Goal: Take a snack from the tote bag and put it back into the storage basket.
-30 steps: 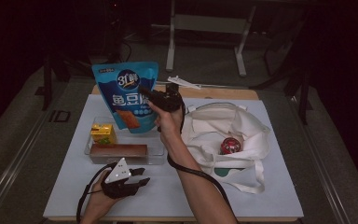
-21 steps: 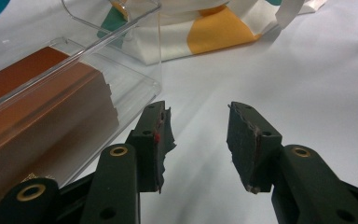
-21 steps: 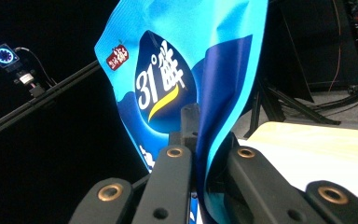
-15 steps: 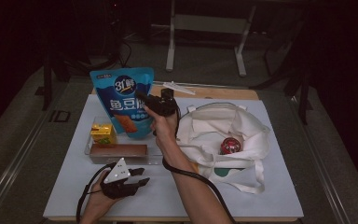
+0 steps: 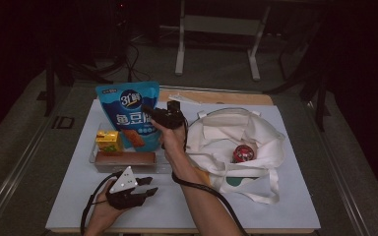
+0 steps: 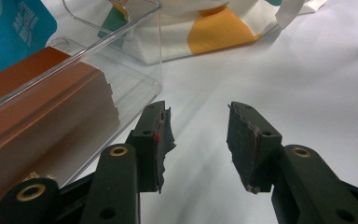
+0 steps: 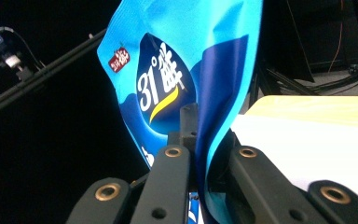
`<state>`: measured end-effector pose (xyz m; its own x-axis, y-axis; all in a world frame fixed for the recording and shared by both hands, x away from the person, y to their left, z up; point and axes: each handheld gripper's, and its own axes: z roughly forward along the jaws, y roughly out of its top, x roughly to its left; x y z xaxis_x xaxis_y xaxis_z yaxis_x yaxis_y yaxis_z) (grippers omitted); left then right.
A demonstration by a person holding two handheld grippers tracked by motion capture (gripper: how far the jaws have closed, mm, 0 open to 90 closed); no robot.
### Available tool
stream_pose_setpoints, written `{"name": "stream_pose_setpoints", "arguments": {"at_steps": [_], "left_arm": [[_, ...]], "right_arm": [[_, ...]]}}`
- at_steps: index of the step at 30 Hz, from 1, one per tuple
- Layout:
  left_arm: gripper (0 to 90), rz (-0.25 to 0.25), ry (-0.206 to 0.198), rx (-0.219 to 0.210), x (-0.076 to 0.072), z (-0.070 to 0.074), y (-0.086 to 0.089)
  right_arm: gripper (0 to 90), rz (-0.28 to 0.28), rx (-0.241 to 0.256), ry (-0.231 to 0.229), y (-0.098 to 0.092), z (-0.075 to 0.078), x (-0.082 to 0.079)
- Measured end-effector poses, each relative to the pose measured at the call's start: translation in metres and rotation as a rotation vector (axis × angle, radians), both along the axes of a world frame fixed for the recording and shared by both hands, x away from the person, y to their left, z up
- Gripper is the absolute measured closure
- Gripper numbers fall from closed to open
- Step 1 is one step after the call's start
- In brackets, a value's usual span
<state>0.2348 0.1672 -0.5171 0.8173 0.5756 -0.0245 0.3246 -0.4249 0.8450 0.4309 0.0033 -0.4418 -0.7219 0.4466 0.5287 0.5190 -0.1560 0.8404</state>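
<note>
High view puts the snack bag (image 5: 128, 115) at the back left of the surface (image 5: 285, 196), standing upright above a clear plastic tray (image 5: 94, 156). It is a glossy blue pouch, flat and smooth, with a dark round logo near its top and white lettering below. The right claw (image 5: 153, 112) reaches in from the bag's right edge and is clamped on it. Right gripper view shows this close up: the film of the bag (image 7: 177, 70) runs down between the two black jaws, which are pressed together on its folded edge, so the pouch rises straight up ahead of the claw (image 7: 200, 154).

The tray just below the bag holds a small yellow carton (image 5: 108, 141) at its left end and a long brown box (image 5: 125, 160) along its near side. In the left gripper view the brown box (image 6: 42, 107) shows matte, straight-edged sides behind the tray's clear, rounded wall (image 6: 121, 60).

The left claw (image 5: 150, 186) rests low on the surface near the front edge, just in front of the tray, with its jaws spread apart and nothing between them; its pads (image 6: 244, 140) look worn and ragged.

To the right of the bag lies a limp white cloth tote (image 5: 236, 142), crumpled and gaping, with a red ball (image 5: 243, 153) inside. The person's right forearm (image 5: 197, 191) crosses the surface between tray and tote.
</note>
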Motion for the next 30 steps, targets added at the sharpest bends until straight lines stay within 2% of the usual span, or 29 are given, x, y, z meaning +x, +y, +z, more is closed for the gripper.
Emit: {"name": "stream_pose_setpoints", "arguments": {"at_steps": [2,4,10,12,17,18,20,22,24,27,30], "left_arm": [[57.6,0.000,0.001,0.001,0.000,0.000,-0.001],[57.6,-0.003,0.003,0.002,0.000,-0.001,-0.001],[57.6,-0.006,0.006,0.014,0.000,-0.002,-0.003],[57.6,-0.007,0.005,0.016,0.000,-0.002,-0.004],[57.6,-0.007,0.006,0.017,0.000,-0.002,-0.004],[57.6,-0.008,0.007,0.017,0.000,-0.002,-0.004],[57.6,-0.009,0.009,0.019,0.000,-0.003,-0.004],[57.6,-0.011,0.010,0.020,0.000,-0.003,-0.005],[57.5,-0.012,0.010,0.021,0.001,-0.003,-0.005],[57.5,-0.012,0.012,0.025,0.001,-0.003,-0.006],[57.5,-0.015,0.013,0.030,0.001,-0.004,-0.007]], "right_arm": [[85.8,0.012,-0.013,0.002,-0.001,0.001,0.000],[83.5,0.016,-0.062,-0.019,-0.003,0.005,-0.002],[72.7,0.042,-0.193,-0.033,-0.007,0.013,-0.008],[68.9,0.048,-0.240,-0.017,-0.009,0.013,-0.010],[59.5,0.061,-0.287,0.034,-0.015,0.015,-0.012],[58.2,0.063,-0.314,0.044,-0.015,0.016,-0.012],[57.5,0.060,-0.387,0.022,-0.017,0.020,-0.014],[53.4,0.071,-0.437,0.045,-0.019,0.024,-0.015],[52.1,0.069,-0.491,0.030,-0.022,0.026,-0.018],[52.0,0.071,-0.528,0.025,-0.028,0.026,-0.021],[60.8,0.073,-0.529,0.021,-0.034,0.024,-0.023]]}}
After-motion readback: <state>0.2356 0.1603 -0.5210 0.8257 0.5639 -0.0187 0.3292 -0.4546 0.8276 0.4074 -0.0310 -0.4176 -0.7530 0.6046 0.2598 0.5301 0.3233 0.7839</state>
